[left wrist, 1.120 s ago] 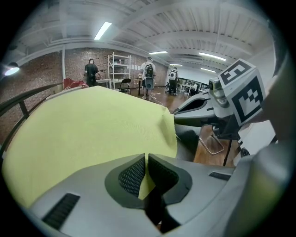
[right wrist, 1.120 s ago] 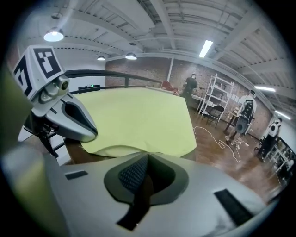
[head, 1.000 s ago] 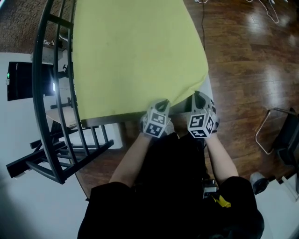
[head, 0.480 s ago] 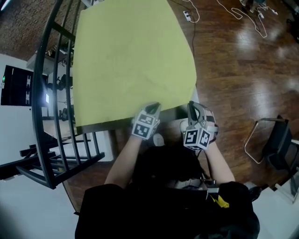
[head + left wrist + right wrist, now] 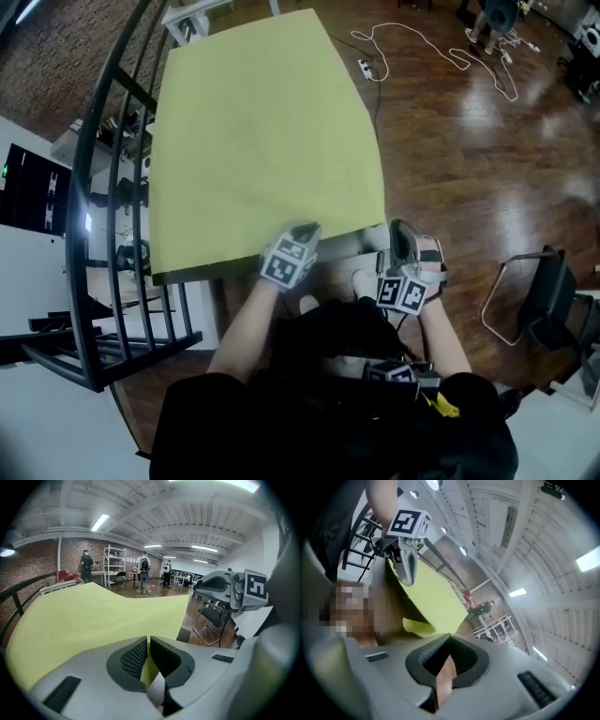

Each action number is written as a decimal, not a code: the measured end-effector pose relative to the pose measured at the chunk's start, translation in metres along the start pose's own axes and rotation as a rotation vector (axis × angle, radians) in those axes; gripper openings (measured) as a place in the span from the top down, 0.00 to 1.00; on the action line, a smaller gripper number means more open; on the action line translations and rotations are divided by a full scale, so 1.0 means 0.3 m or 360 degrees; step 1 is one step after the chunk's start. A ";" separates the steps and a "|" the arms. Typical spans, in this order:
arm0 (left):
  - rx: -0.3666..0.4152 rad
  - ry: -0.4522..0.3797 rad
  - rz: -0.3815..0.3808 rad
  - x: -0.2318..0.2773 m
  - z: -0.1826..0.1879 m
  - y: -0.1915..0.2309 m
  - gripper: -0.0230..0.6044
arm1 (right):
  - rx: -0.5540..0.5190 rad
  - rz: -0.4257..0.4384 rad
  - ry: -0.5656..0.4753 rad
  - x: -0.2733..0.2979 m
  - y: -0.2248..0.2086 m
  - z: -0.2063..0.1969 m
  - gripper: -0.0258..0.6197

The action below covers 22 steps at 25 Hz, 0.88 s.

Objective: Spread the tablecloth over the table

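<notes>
The yellow-green tablecloth (image 5: 262, 141) lies flat over the table and covers nearly all of its top. My left gripper (image 5: 300, 230) is at the cloth's near edge, shut on it. In the left gripper view the cloth (image 5: 93, 616) runs into the thin gap between the jaws (image 5: 148, 639). My right gripper (image 5: 401, 230) hovers just off the cloth's near right corner, apart from it. In the right gripper view its jaws (image 5: 449, 635) are shut with only wood floor behind them, and the cloth's corner (image 5: 417, 625) lies beyond the tips.
A black metal railing (image 5: 103, 187) runs along the table's left side. A bare strip of table edge (image 5: 352, 239) shows between the grippers. A metal-framed chair (image 5: 539, 291) stands on the wood floor at the right. A white cable (image 5: 422, 47) lies on the floor farther off.
Both grippers have risen. The right gripper has rolled and come away from the cloth's near right corner. That corner, which was drawn down toward it, now lies flat.
</notes>
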<state>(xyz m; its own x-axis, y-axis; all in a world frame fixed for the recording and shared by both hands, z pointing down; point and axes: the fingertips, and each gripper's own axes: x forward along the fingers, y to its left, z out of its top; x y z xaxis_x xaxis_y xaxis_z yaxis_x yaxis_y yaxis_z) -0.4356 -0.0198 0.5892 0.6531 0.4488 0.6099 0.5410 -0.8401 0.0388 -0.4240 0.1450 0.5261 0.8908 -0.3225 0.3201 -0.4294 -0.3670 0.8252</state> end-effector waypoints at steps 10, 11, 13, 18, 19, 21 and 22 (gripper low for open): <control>-0.0078 0.0050 0.0002 0.021 -0.067 -0.015 0.93 | 0.0571 0.0494 0.0258 0.055 0.235 -0.182 0.79; -0.0079 0.0055 0.0014 0.021 -0.075 -0.014 0.93 | 0.0590 0.0535 0.0282 0.064 0.268 -0.196 0.78; -0.0084 0.0049 0.0045 0.025 -0.084 -0.012 0.93 | 0.0625 0.0592 0.0345 0.085 0.333 -0.238 0.78; -0.0106 0.0041 0.0058 0.047 -0.093 -0.039 0.93 | 0.0696 0.0688 0.0442 0.119 0.383 -0.280 0.78; -0.0100 0.0053 0.0050 0.058 -0.101 -0.050 0.93 | 0.0701 0.0705 0.0435 0.121 0.388 -0.271 0.78; -0.0096 0.0077 0.0027 0.085 -0.122 -0.070 0.93 | 0.0713 0.0725 0.0441 0.130 0.431 -0.276 0.78; -0.0100 0.0089 0.0016 0.099 -0.132 -0.080 0.93 | 0.0716 0.0725 0.0439 0.135 0.446 -0.277 0.78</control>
<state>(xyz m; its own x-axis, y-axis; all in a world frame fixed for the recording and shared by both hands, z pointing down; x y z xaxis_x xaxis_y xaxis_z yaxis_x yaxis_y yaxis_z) -0.4503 0.0016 0.6377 0.6268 0.4237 0.6539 0.4990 -0.8628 0.0807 -0.4330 0.1554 0.6881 0.5871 -0.3184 0.7443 -0.7358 -0.5931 0.3268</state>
